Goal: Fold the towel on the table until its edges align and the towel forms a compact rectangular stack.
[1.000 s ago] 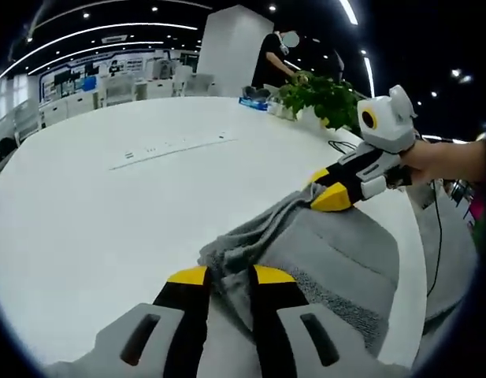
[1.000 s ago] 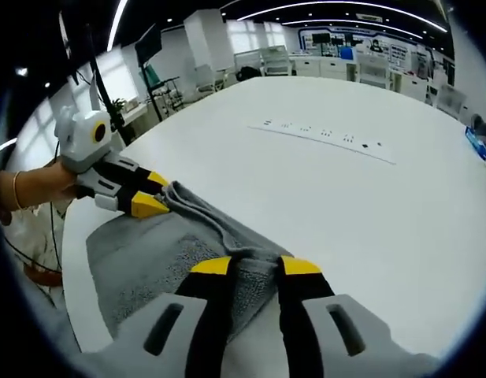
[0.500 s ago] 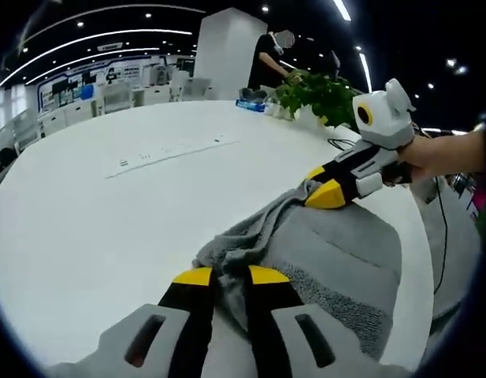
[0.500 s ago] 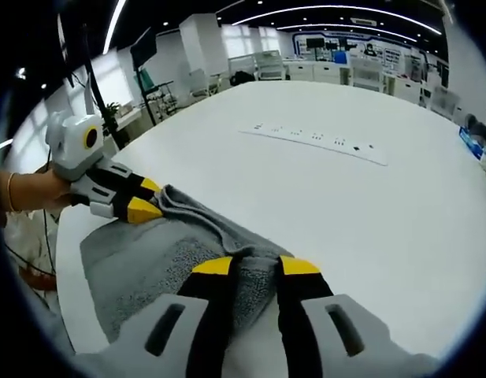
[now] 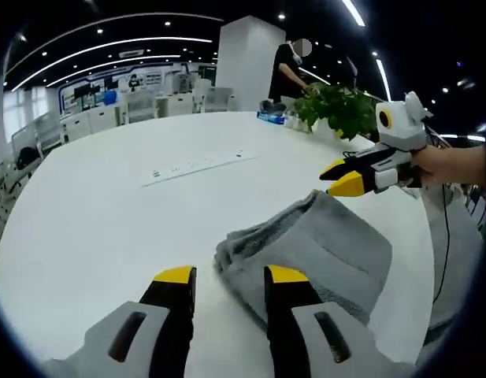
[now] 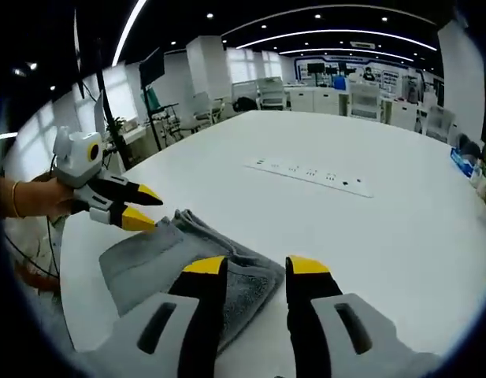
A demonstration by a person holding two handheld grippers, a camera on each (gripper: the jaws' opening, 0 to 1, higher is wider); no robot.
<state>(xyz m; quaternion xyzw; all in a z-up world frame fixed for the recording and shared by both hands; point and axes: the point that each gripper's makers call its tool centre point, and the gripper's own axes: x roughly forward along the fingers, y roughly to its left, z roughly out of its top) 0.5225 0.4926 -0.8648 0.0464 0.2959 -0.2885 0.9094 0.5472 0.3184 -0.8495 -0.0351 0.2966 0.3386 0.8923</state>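
Note:
A grey towel (image 5: 317, 248) lies folded on the white table (image 5: 101, 220), with its bunched fold edge toward the table's middle. My left gripper (image 5: 231, 276) is open, its yellow-tipped jaws just short of the towel's near corner and holding nothing. In the left gripper view the right gripper (image 5: 338, 178) hovers open past the towel's far corner, held by a hand. In the right gripper view the towel (image 6: 160, 256) lies ahead and to the left of my open right gripper (image 6: 254, 266). There the left gripper (image 6: 146, 208) hangs open at the towel's far end.
A flush power strip (image 5: 199, 163) (image 6: 309, 172) runs across the table's middle. A potted plant (image 5: 341, 106) and a blue item (image 5: 272, 118) stand at the far edge, where a person (image 5: 290, 71) stands. The table's rim (image 5: 420, 260) passes close beside the towel, with a cable (image 5: 443, 236) beyond.
Both grippers were shut on the towel's folded edge; now both have opened, let it go and drawn back. The towel lies flat and settled.

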